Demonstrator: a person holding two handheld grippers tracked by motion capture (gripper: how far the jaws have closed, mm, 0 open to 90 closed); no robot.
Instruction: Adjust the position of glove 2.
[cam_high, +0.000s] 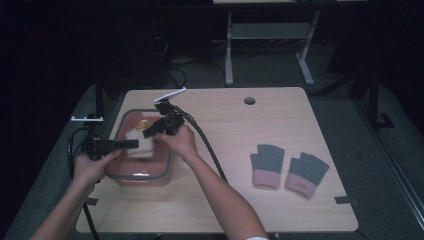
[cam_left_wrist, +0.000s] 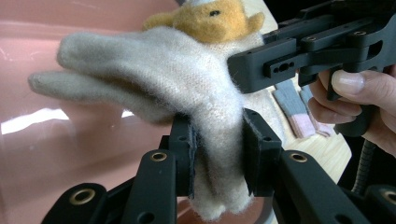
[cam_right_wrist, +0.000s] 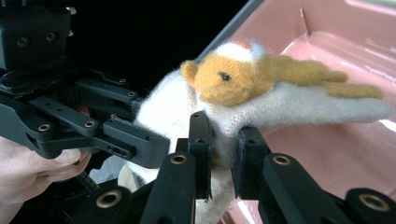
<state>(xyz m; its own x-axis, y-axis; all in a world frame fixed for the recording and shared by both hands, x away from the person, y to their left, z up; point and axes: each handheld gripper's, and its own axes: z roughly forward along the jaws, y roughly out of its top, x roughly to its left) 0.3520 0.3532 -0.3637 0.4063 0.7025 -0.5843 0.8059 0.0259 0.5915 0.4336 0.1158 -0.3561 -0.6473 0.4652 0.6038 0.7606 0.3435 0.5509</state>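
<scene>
On the left, my left gripper (cam_high: 131, 144) has its jaws clamped on the fluffy cream glove (cam_left_wrist: 154, 79), pinching a fold of it over the pink bin (cam_high: 165, 167). Moving right, my right gripper (cam_high: 149, 133) is closed on the same glove, just under the orange plush animal (cam_right_wrist: 238, 74) sewn on it. The grey gloves (cam_high: 289, 168) lie well apart on the table (cam_high: 215, 200). My worry: both grips bite only soft fleece, so if my hands pull apart unevenly the knit could slip free and drop crooked into the bin, or snag its rim
</scene>
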